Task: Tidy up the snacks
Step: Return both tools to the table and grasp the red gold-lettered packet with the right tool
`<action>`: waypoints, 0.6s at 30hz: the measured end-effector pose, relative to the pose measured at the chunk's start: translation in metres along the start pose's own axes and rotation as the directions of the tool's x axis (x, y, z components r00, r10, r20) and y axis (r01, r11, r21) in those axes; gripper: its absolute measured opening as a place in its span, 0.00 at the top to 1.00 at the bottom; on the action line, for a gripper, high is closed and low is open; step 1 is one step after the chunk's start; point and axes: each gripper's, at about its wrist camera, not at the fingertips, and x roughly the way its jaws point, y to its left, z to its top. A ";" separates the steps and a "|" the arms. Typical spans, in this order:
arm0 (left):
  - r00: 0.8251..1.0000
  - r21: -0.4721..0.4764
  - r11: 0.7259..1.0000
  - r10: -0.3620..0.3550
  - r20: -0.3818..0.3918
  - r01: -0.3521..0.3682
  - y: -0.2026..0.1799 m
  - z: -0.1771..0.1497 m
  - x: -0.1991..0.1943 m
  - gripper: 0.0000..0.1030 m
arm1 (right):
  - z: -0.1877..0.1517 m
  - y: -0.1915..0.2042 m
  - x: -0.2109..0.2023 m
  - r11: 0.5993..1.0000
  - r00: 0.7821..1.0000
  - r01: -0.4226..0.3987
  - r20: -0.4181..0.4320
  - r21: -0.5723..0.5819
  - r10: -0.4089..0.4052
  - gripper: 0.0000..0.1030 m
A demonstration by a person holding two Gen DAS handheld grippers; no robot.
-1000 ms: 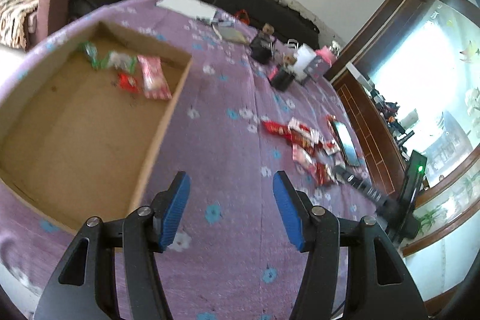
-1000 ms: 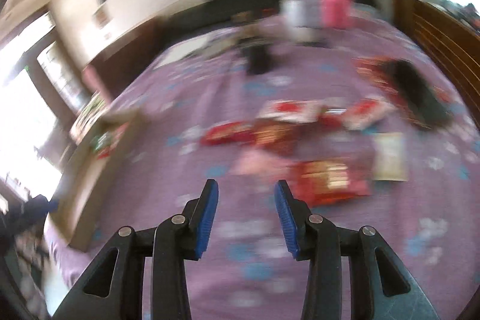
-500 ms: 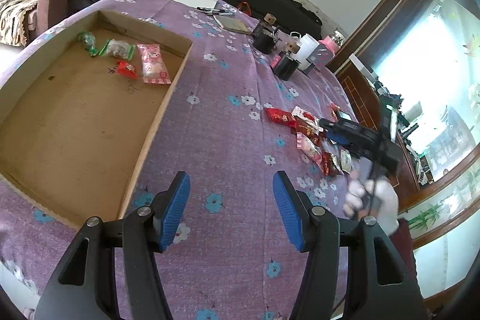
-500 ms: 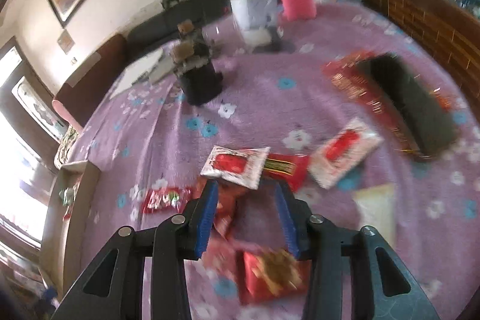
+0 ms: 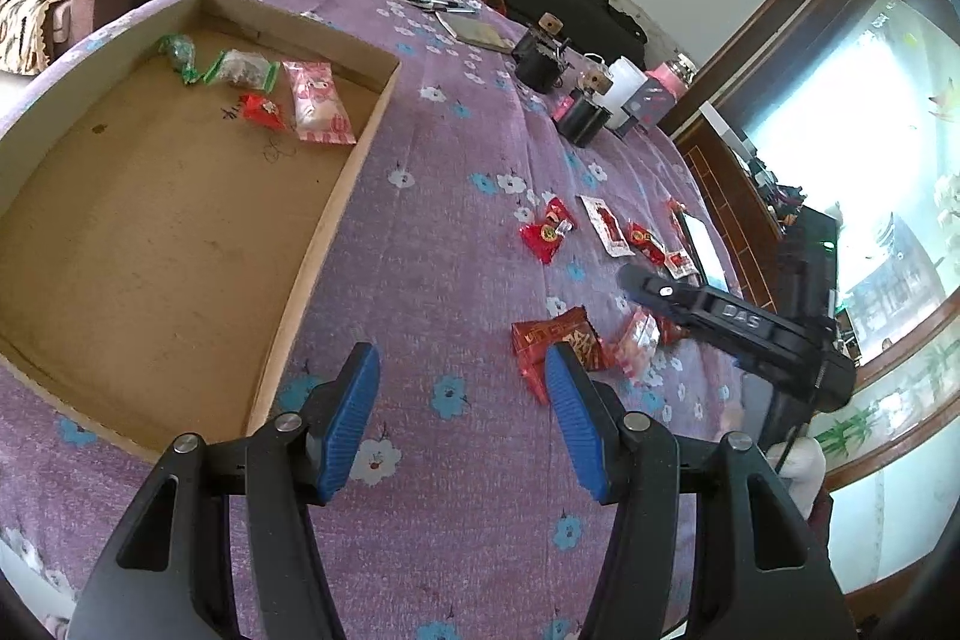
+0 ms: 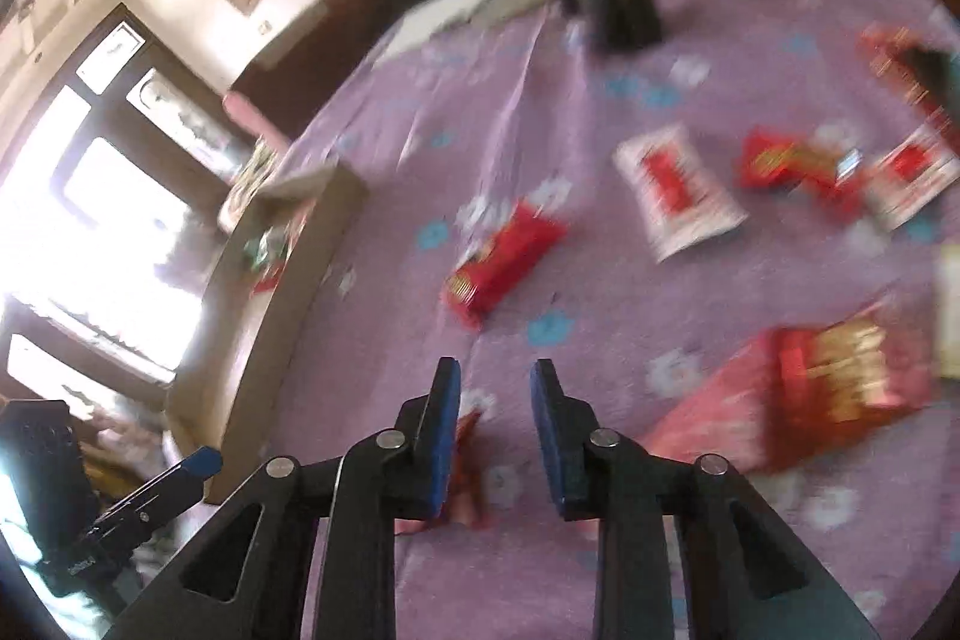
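Cardboard tray (image 5: 336, 196), shallow, open-topped, on the purple flowered cloth (image 5: 456, 232) at the table's left side. Contents, all in its far corner: green-wrapped sweet (image 5: 177, 52), clear green-ended packet (image 5: 243, 67), small red packet (image 5: 261, 108), pink-and-white packet (image 5: 317, 103); the rest of the floor bare. Loose snacks lie on the cloth towards the table's right edge: red packet (image 5: 547, 233), white-and-red sachet (image 5: 607, 225), large red bag (image 5: 555, 343), further red wrappers beyond. Left gripper (image 5: 462, 421): jaws apart, empty, above the cloth just beside the tray's near corner, unchanged from a second ago. Right gripper (image 6: 495, 436): jaws have just been narrowing; a small red wrapper (image 6: 468, 451) shows between them, grip uncertain through blur. Since half a second ago it has swung off the snack cluster towards the tray.
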 end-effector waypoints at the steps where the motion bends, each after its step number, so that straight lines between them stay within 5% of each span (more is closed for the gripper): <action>1: 1.000 -0.003 1.000 0.002 0.000 -0.002 0.001 0.000 0.000 0.45 | -0.002 0.002 -0.004 1.000 1.000 0.009 0.008 -0.016 -0.009 0.57; 8: 1.000 -0.025 1.000 0.008 -0.004 -0.008 0.006 0.000 0.000 0.45 | -0.035 0.035 -0.001 0.984 0.998 0.015 -0.065 -0.175 -0.027 0.53; 11: 1.000 -0.019 1.000 0.013 -0.004 -0.013 0.006 0.000 -0.001 0.45 | -0.047 0.035 -0.015 0.992 0.999 0.023 -0.042 -0.123 -0.028 0.53; 15: 1.000 -0.032 0.999 0.015 -0.006 -0.015 0.010 0.002 0.002 0.45 | -0.062 0.032 -0.018 0.995 0.992 -0.096 -0.089 -0.020 0.094 0.51; 18: 1.000 -0.047 0.999 0.008 -0.008 -0.009 0.012 0.003 0.004 0.45 | -0.059 0.034 -0.006 0.998 0.993 -0.062 -0.101 0.008 0.062 0.51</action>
